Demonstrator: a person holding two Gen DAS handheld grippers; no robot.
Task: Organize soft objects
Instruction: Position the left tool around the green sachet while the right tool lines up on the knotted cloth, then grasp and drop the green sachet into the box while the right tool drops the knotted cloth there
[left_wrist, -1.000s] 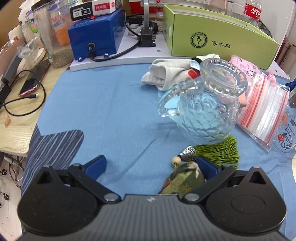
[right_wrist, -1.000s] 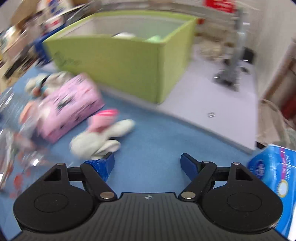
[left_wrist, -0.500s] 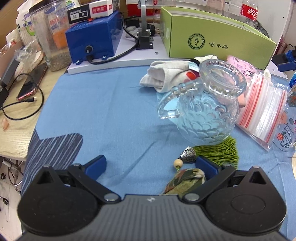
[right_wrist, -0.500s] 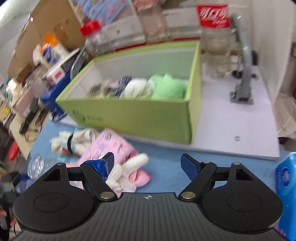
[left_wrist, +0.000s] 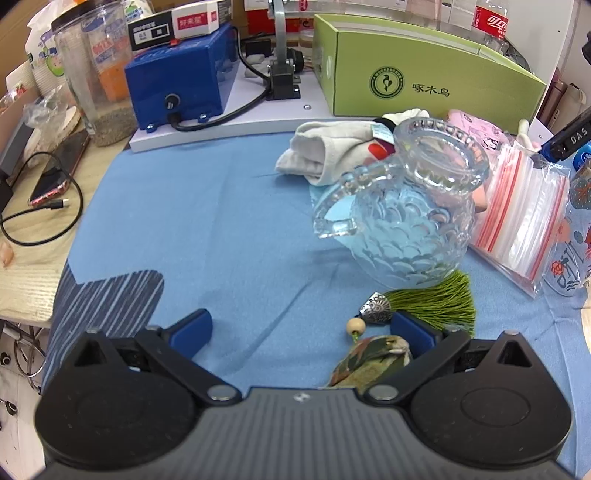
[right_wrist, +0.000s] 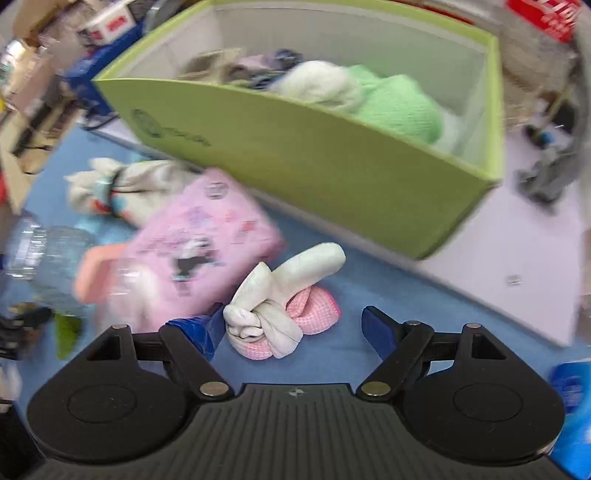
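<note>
Holding cloths — green box (right_wrist: 332, 158) — open-topped.

Blue cloth (left_wrist: 207, 229) covered the work surface, over a pale wood-grain desk (left_wrist: 26, 273) at left — white platform (left_wrist: 236, 123) behind it, white wall panel (left_wrist: 546, 33) at back right. Lighting bright, even.

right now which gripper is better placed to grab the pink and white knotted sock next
Right. The right gripper is open with the knotted sock between its fingers. The left gripper sits over a sachet, beyond the glass jug.
</note>
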